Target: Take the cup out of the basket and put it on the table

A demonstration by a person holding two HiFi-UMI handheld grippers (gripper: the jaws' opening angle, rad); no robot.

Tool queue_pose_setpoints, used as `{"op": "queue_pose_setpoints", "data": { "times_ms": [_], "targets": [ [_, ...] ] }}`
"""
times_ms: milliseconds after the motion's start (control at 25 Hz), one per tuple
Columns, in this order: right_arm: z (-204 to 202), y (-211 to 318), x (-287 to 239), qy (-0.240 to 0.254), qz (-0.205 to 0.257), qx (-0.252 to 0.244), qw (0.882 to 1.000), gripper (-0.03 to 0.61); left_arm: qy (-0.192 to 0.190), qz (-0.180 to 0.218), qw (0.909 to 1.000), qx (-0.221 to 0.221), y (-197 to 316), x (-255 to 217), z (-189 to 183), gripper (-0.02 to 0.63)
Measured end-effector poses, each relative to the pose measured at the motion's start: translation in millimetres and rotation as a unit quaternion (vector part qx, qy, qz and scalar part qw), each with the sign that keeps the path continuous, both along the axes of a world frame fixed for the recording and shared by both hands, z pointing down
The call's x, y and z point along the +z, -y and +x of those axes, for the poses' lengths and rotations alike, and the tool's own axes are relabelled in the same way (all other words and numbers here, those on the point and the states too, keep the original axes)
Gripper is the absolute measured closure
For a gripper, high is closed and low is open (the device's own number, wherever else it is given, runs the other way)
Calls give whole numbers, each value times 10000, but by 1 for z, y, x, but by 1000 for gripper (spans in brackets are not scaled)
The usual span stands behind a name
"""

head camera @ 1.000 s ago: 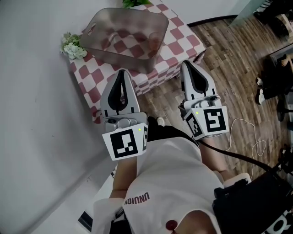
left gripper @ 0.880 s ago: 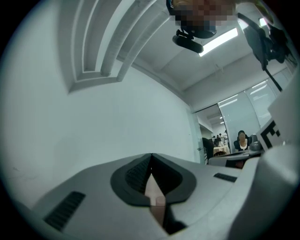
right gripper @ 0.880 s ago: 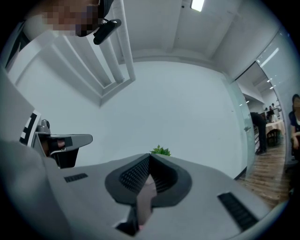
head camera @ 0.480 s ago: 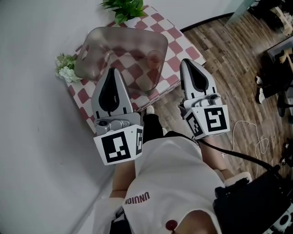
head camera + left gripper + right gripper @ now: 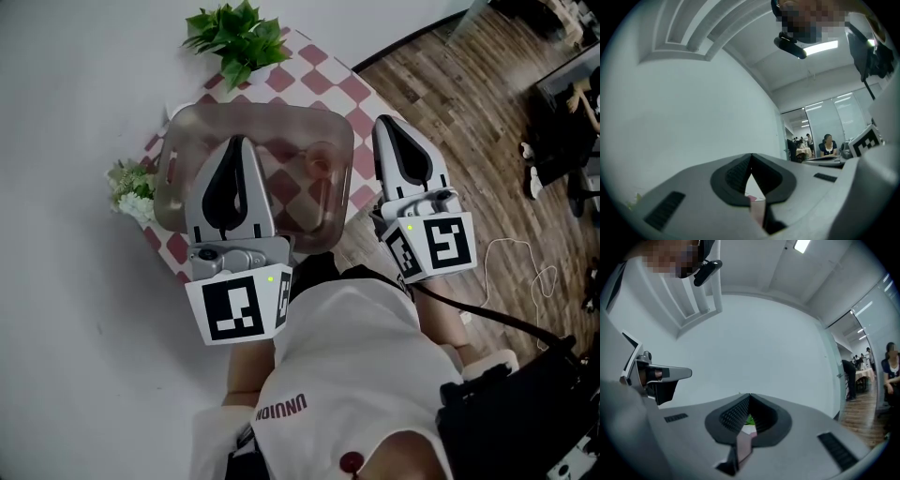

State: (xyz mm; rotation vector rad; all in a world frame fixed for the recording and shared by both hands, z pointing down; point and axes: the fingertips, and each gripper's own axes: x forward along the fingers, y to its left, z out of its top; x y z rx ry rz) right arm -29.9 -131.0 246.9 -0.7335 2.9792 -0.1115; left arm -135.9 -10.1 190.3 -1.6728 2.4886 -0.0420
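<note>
Holds left gripper [image 5: 235,142] over the basket [image 5: 180,161], jaws pressed together, empty. Cup [image 5: 322,163] inside, at 3 o'clock of the basket's middle, near its wall. Right gripper [image 5: 382,122] at 3 o'clock of the cup, outside the basket, also closed on nothing. Best to part the right jaws wide first, then lower over the cup rim, clear of the wall.

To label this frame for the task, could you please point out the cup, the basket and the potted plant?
cup [image 5: 322,161], head view, its open top.
basket [image 5: 344,192], head view, its right wall.
potted plant [image 5: 234,36], head view, its leaves.
</note>
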Motion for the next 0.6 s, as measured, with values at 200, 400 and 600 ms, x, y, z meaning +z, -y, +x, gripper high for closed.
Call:
{"op": "queue_pose_setpoints", "data": {
  "times_ms": [200, 400, 600],
  "targets": [
    [-12, 17, -2, -93, 13, 129, 9999, 561, -58, -184, 9990, 407, 28, 9, -16, 601],
    [-4, 36, 0, -125, -25, 259, 9996, 561, -73, -491, 9976, 476, 50, 24, -24, 601],
    [1, 52, -3, -91, -76, 323, 9994, 561, -434, -637, 9949, 647, 65, 42, -27, 601]
  ]
}}
